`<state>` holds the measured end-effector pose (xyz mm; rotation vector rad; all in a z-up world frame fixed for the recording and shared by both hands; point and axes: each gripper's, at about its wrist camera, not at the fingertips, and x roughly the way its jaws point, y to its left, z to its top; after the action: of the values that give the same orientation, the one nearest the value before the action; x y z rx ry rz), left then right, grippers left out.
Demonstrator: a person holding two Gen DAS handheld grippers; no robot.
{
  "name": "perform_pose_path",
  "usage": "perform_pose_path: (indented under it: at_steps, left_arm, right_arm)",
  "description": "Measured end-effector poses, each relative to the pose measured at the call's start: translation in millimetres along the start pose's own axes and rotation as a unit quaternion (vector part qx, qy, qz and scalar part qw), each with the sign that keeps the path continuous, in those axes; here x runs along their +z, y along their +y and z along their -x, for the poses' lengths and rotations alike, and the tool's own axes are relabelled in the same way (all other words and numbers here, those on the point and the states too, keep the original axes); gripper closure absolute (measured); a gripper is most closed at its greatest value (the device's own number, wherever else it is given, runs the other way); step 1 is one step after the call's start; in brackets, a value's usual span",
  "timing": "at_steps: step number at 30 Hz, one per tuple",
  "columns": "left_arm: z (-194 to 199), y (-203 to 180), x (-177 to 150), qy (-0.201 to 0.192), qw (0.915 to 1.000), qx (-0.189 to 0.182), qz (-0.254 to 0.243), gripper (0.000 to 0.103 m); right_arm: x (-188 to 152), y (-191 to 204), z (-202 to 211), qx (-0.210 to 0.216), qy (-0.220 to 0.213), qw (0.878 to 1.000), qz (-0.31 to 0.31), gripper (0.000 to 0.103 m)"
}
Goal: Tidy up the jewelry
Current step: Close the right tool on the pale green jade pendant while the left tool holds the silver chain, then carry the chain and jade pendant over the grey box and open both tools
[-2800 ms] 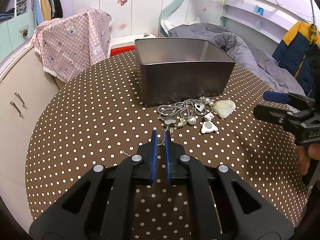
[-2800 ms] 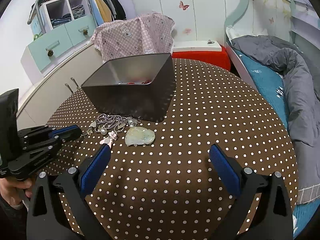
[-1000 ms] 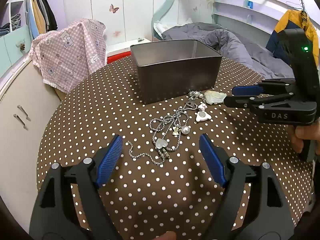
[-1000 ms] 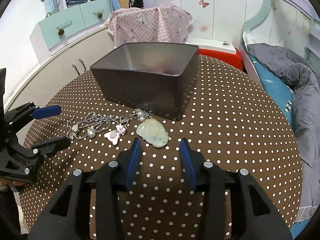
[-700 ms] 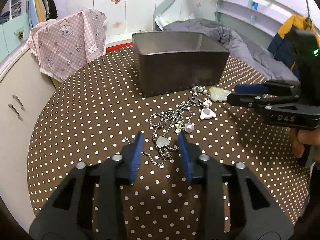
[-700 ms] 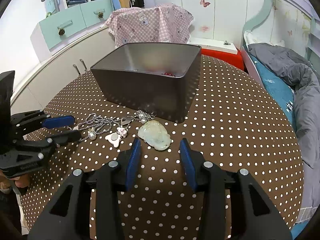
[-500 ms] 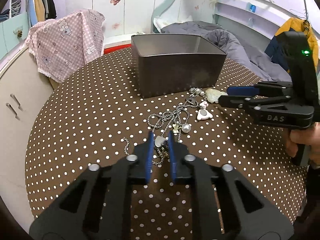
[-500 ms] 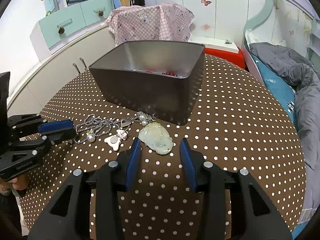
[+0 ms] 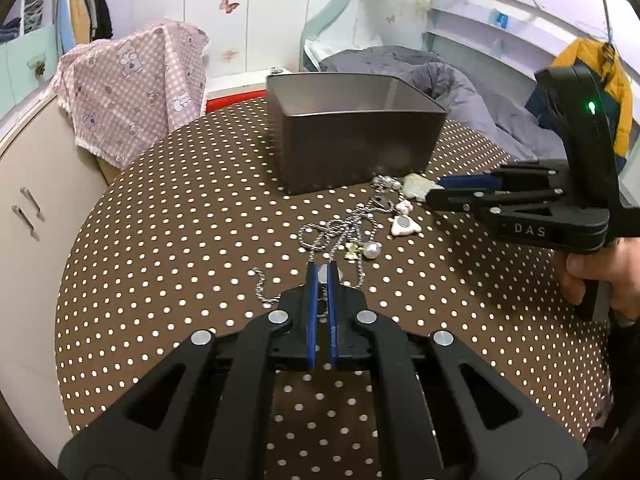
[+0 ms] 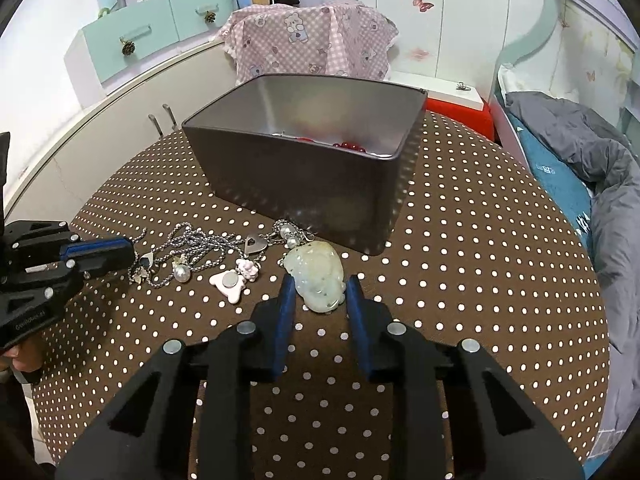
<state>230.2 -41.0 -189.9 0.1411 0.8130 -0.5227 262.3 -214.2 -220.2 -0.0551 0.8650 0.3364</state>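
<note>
A dark metal tin (image 9: 356, 152) (image 10: 304, 148) stands on the brown dotted table (image 9: 180, 240), with red beads (image 10: 352, 146) inside. In front of it lies a tangle of silver chains (image 9: 340, 232) (image 10: 200, 244) with a pearl (image 9: 371, 249) and a white bear charm (image 9: 404, 226) (image 10: 226, 282). My left gripper (image 9: 322, 270) (image 10: 130, 256) is shut on a pale pendant at the near end of the chains. A green-white jade pendant (image 10: 320, 272) (image 9: 416, 186) has its near end between the pads of my right gripper (image 10: 320, 292) (image 9: 434, 192), whose jaws are closing.
A pink checked cloth (image 9: 136, 88) hangs over something behind the table. A cream cabinet (image 9: 32, 184) stands at the left, and a bed with a grey duvet (image 10: 580, 152) at the right. A person's hand (image 9: 600, 280) holds the right gripper's handle.
My left jaws went from wide open to shut on the pendant among the chains. The right gripper's jaws narrowed, and the jade pendant now lies between them.
</note>
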Motion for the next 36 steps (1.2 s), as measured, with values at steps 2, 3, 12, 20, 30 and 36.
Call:
perform_pose_path:
  at_steps: [2, 3, 12, 20, 30, 36]
  left_arm:
    - [-2, -2, 1, 0.002, 1.0000, 0.003, -0.001, 0.098]
    - [-4, -3, 1, 0.005, 1.0000, 0.008, 0.000, 0.095]
    - [-11, -2, 8, 0.008, 0.9998, 0.020, 0.004, 0.039]
    - [-24, 1, 11, 0.032, 0.9994, 0.010, 0.006, 0.088]
    - [14, 19, 30, -0.025, 0.9985, -0.025, 0.042, 0.088]
    - [40, 20, 42, -0.058, 0.9961, -0.045, 0.049, 0.088]
  right_arm:
    - [0, -1, 0, 0.001, 0.000, 1.000, -0.003, 0.078]
    - [0, -1, 0, 0.001, -0.001, 1.000, -0.004, 0.078]
    - [3, 2, 0, 0.000, -0.004, 1.000, 0.000, 0.067]
    - [9, 14, -11, -0.017, 0.010, 0.999, 0.033, 0.075]
    - [6, 3, 21, 0.006, -0.028, 1.000, 0.006, 0.077]
    - [13, -1, 51, 0.029, -0.056, 0.998, -0.005, 0.077]
